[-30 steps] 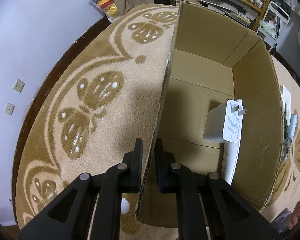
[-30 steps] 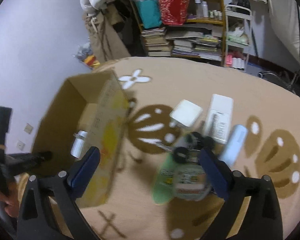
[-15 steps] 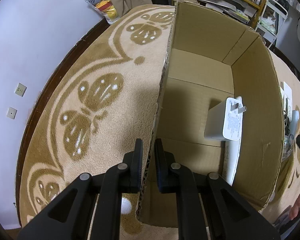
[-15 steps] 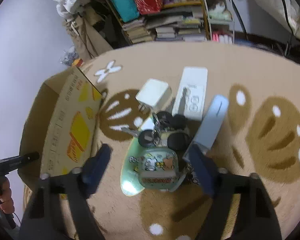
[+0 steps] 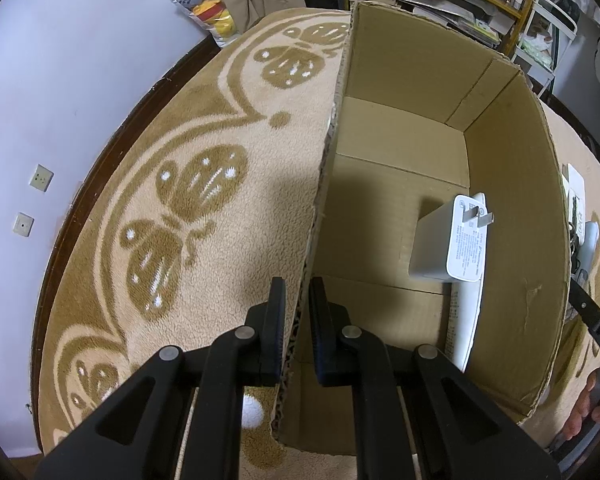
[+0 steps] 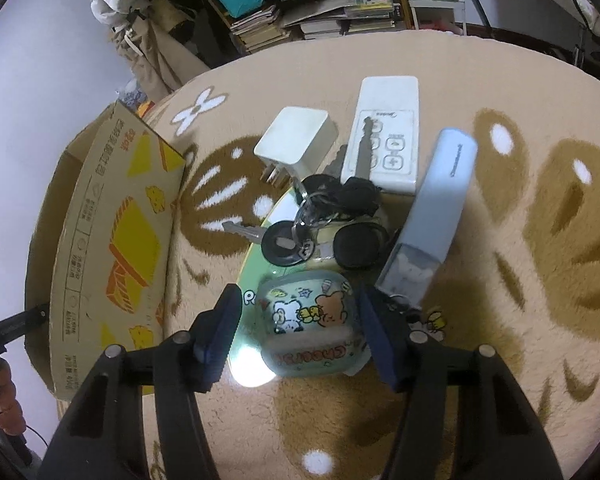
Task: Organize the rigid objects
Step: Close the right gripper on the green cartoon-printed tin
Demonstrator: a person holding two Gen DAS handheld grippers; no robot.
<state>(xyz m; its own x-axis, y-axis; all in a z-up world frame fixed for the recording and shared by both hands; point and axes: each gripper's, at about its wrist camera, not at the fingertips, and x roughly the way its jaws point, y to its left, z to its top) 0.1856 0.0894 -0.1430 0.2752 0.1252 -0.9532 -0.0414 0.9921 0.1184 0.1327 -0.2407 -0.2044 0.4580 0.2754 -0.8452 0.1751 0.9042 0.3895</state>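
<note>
Closing round the cartoon case (image 6: 310,330), right tool (image 6: 300,334) not yet gripping.

The left tongs (image 5: 296,320) are matte black plastic: two angular linkage arms with triangular cut-outs, each pinned by round silver rivets, ending in flat black pads. The right tongs (image 6: 296,332) share the same black frame and silver rivets but carry dark blue ribbed pads (image 6: 220,336). White lettering marks a black bar at the left view's edge.
</note>
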